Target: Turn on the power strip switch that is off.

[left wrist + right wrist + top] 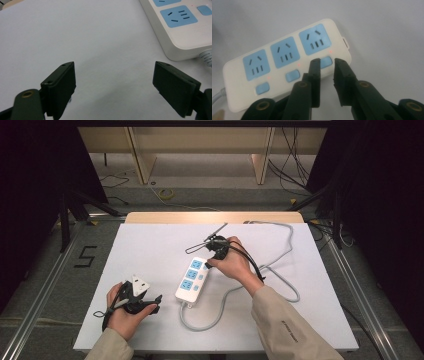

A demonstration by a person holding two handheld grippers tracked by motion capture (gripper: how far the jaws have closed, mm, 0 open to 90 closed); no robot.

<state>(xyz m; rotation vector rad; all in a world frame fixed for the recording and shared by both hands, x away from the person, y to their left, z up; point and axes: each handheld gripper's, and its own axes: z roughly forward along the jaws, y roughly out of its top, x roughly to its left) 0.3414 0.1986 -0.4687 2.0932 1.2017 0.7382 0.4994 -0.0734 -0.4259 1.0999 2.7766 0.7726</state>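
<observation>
The left tongs (113, 82) lie low in the person's left hand (126, 312), jaws spread wide with nothing between them. The right tongs (327, 65), held in the right hand (235, 262), point down with a narrow gap between the jaws, nothing clamped.

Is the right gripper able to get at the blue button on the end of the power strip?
Probably yes. The right gripper hovers right over the end blue button of the power strip, jaws slightly apart, with nothing between them. The left gripper sits off to the side, out of the way.
</observation>
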